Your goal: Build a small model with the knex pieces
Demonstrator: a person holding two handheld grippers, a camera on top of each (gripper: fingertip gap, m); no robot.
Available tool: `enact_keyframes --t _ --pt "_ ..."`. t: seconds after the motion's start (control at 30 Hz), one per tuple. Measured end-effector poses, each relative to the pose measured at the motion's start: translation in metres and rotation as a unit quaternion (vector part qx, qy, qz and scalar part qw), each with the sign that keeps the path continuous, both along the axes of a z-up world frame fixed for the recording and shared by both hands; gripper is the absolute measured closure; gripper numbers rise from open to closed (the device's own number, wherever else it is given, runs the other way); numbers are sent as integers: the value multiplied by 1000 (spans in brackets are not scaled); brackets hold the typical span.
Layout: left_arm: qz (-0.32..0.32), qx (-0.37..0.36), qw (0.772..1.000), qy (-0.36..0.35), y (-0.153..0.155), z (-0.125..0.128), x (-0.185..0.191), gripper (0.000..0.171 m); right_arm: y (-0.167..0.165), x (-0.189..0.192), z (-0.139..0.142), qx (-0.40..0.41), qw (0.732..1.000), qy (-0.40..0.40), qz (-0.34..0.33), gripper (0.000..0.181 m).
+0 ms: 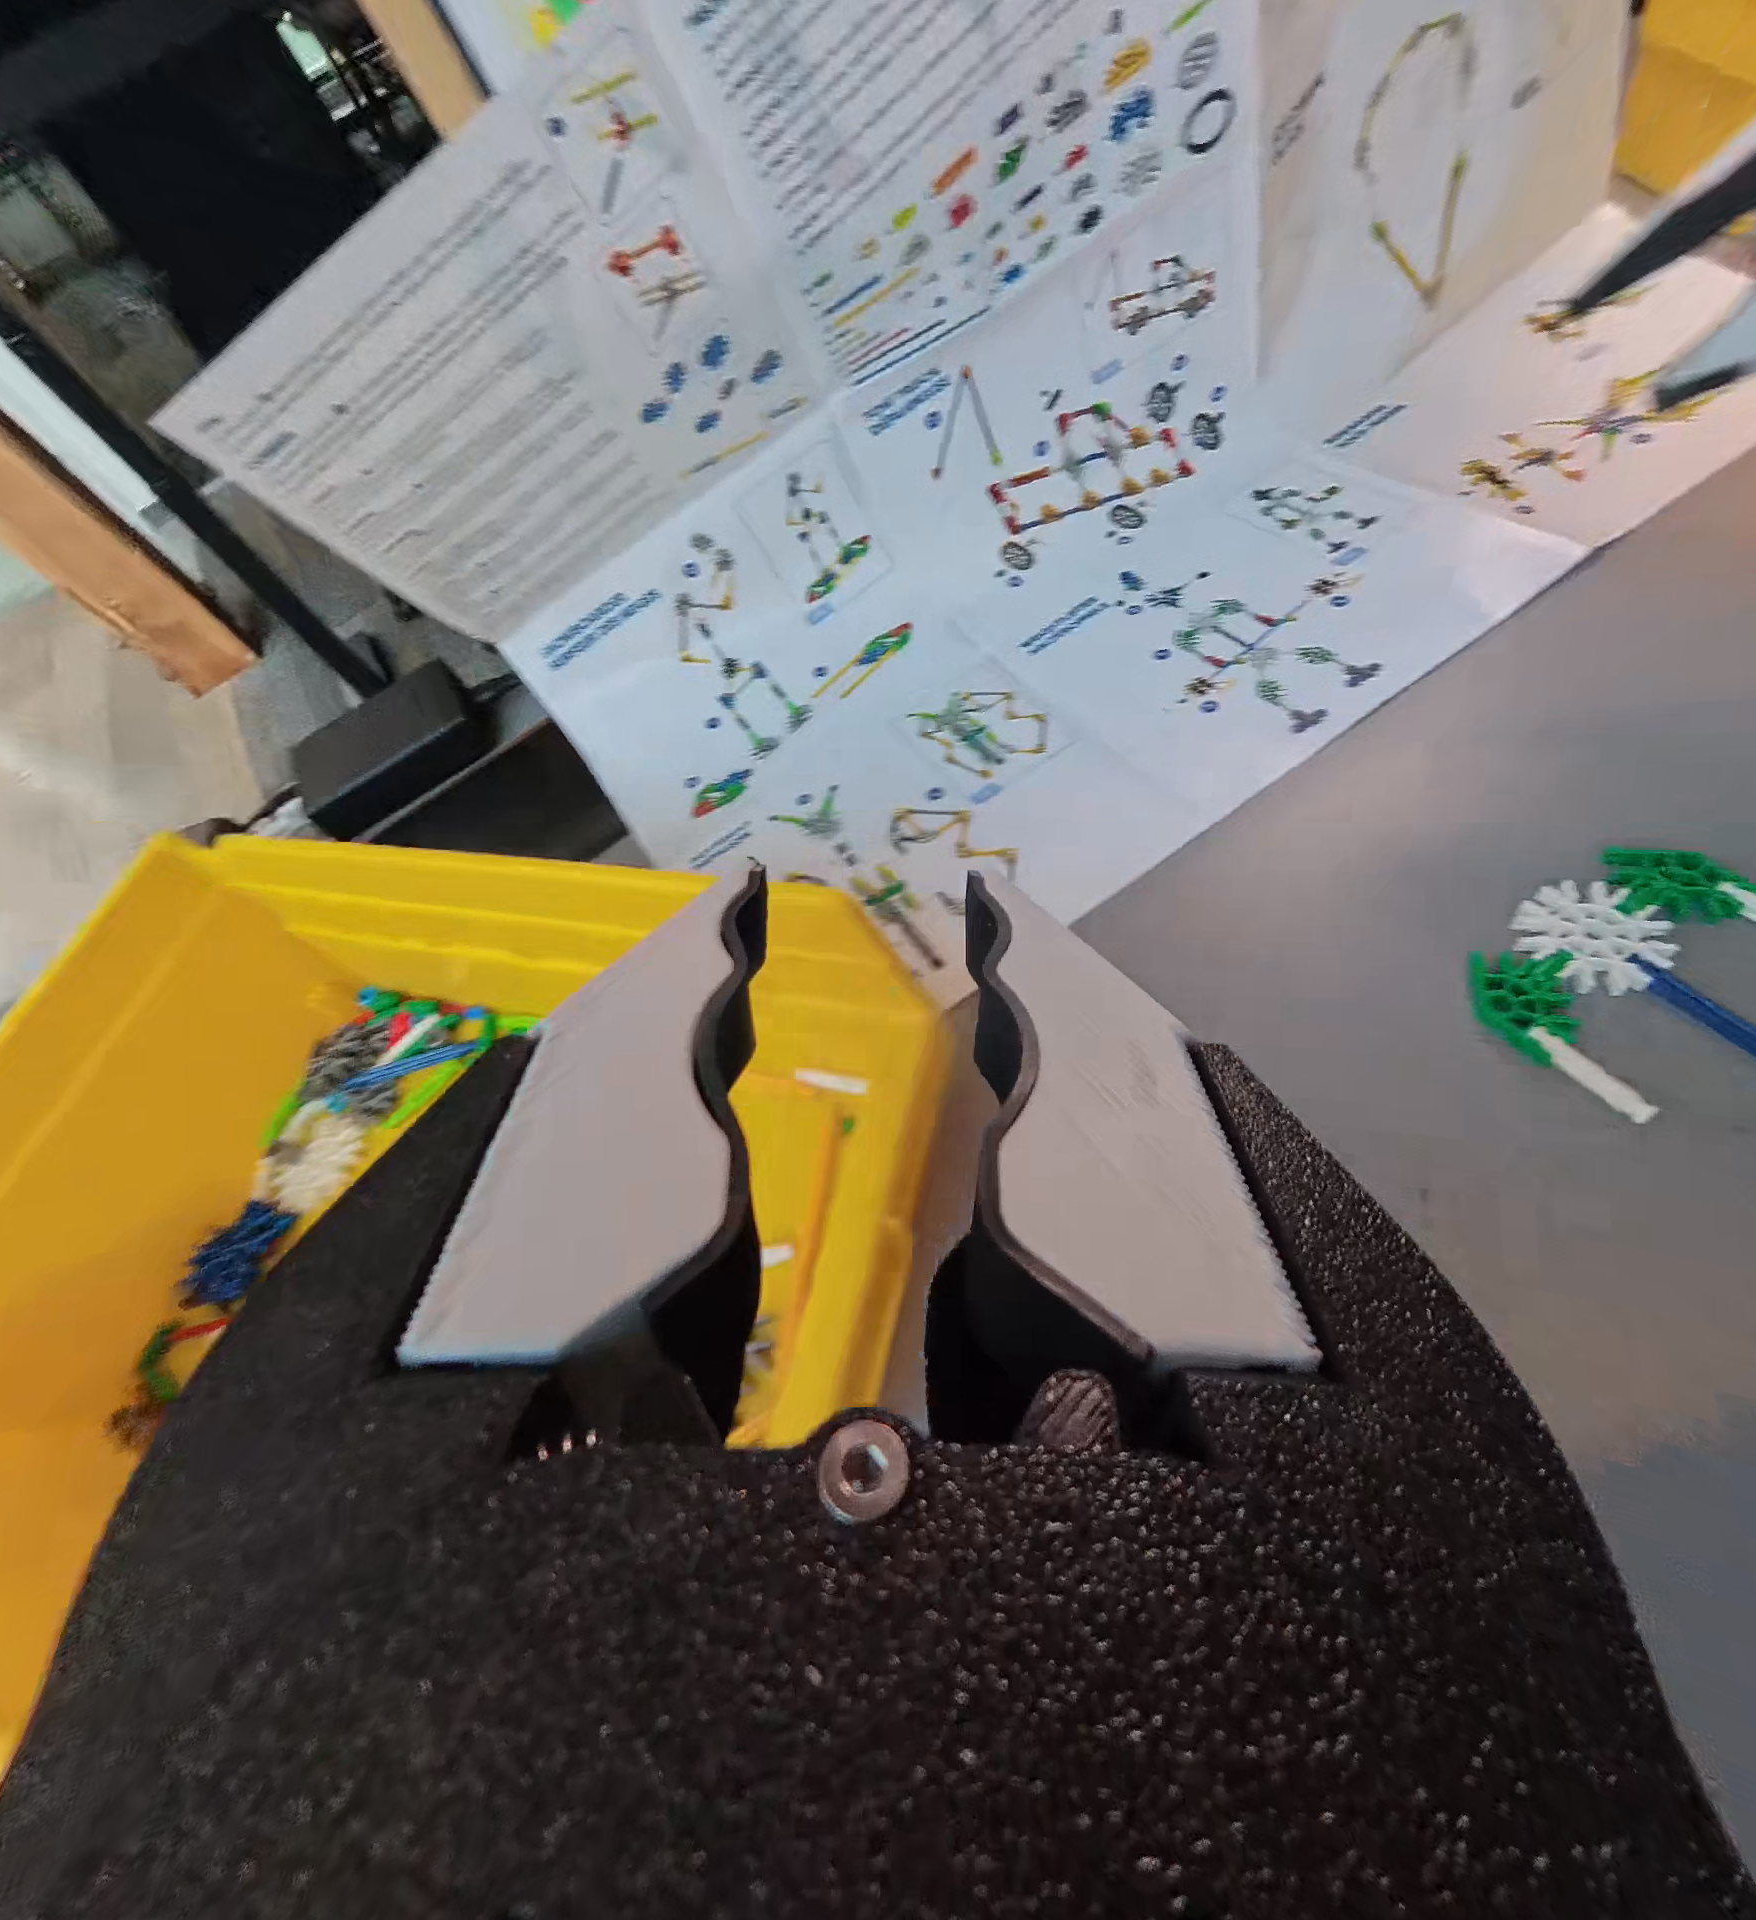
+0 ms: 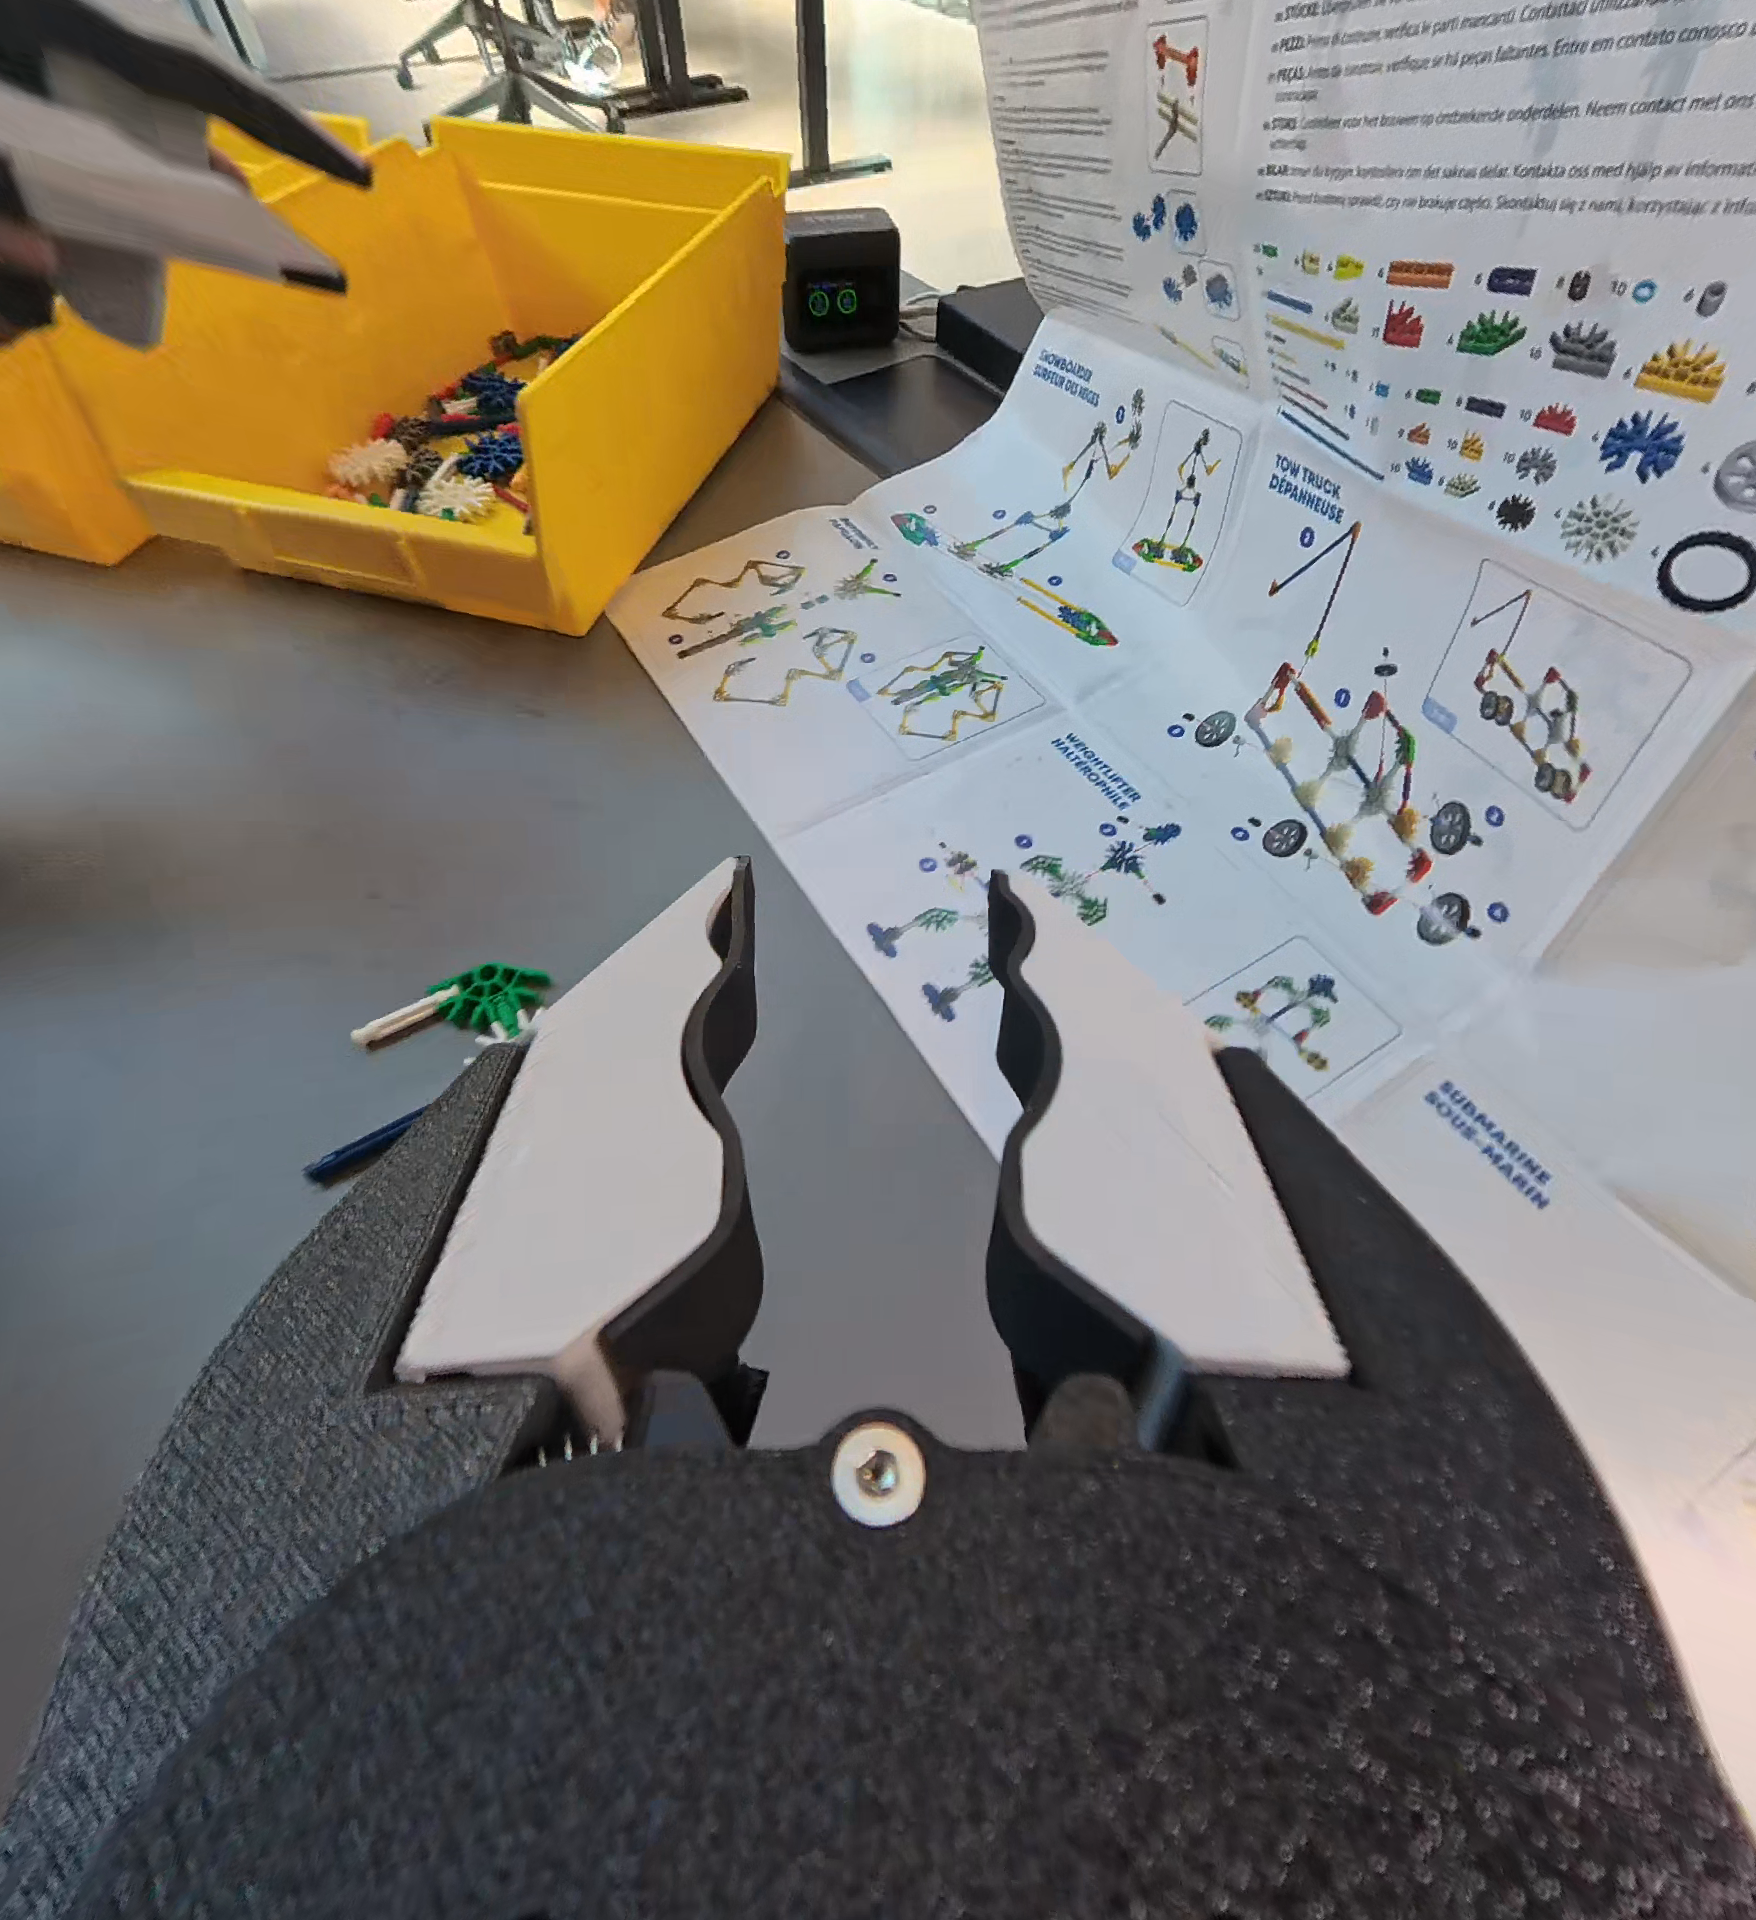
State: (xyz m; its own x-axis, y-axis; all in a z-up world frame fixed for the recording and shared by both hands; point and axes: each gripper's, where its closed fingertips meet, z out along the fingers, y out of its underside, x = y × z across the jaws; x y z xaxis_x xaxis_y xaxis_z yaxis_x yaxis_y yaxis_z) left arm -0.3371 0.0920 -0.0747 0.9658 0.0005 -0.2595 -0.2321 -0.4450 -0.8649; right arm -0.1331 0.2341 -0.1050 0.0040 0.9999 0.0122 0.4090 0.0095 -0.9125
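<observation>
My left gripper (image 1: 866, 891) is open and empty, held above the right side of a yellow bin (image 1: 74, 1122) that holds several small coloured rod-and-connector pieces (image 1: 334, 1101). A small assembly (image 1: 1622, 966) of green and white connectors with white and blue rods lies on the grey table to its right. My right gripper (image 2: 869, 878) is open and empty, low over the table at the edge of a large folded instruction sheet (image 2: 1269, 644). The assembly shows just left of the right gripper (image 2: 484, 997). The left gripper appears blurred at the top left of the right wrist view (image 2: 334, 229).
The instruction sheet (image 1: 957, 436) stands partly upright behind the table. The yellow bin (image 2: 645, 416) sits at the table's far left. A small black device with green lights (image 2: 841, 278) stands behind it. The grey table (image 2: 230, 779) lies between bin and gripper.
</observation>
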Motion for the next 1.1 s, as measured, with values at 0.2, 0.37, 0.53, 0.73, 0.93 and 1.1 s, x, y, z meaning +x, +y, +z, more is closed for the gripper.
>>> enact_keyframes --t 0.2,0.37,0.53,0.73,0.93,1.1 --pt "-21 -295 955 -36 -43 -34 -76 135 -49 61 -10 -66 994 83 32 146" --pt "-49 -491 869 -41 -63 -98 -92 135 -49 74 -7 -41 992 113 31 149" --pt "-43 -547 836 5 -63 -121 -105 136 -44 77 -8 -44 991 120 28 150" --pt "-45 -578 814 25 -71 -135 -120 137 -48 75 -14 -44 992 109 37 150" --pt "-47 -568 822 23 -69 -134 -123 142 -49 74 -18 -34 994 100 39 151" --pt "-62 -568 820 50 -74 -133 -118 143 -48 74 -17 -40 993 103 37 151"
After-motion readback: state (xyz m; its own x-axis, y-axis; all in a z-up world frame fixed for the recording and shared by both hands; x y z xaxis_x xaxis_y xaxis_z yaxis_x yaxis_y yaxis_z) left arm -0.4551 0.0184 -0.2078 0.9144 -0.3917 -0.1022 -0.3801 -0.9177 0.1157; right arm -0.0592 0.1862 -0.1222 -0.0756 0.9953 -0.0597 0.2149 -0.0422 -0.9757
